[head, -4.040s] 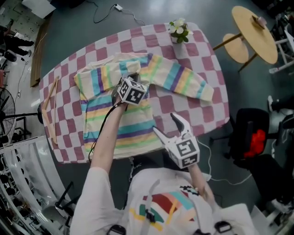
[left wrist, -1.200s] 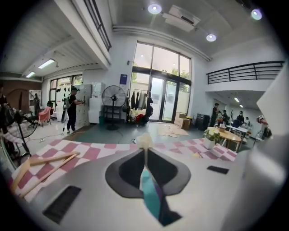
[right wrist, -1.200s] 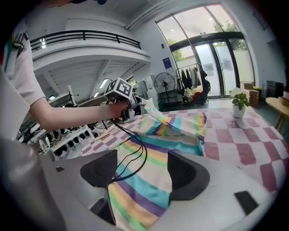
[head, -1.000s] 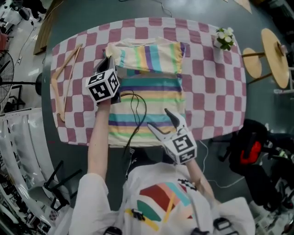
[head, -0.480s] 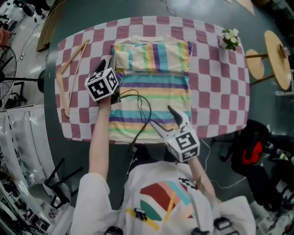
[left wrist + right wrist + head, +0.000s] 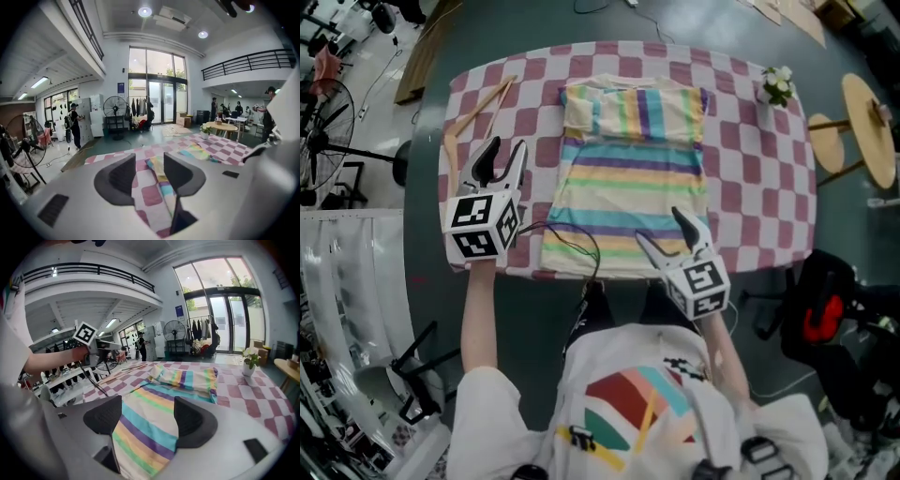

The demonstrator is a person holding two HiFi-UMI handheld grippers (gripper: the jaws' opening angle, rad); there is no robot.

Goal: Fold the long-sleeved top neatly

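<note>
Over the near hem of the top [image 6: 633,178], right gripper [image 6: 662,231] gapes empty, closest; top runs lengthwise away, left gripper [image 6: 503,157] opening, empty, off left.

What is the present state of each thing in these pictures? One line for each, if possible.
Striped top: flat on the table, sleeves folded across the chest.
Left tool: jaws opening, nothing between them.
Right tool: open, empty, above the hem.
Hanger: lying flat.
Flower vase: upright.
</note>
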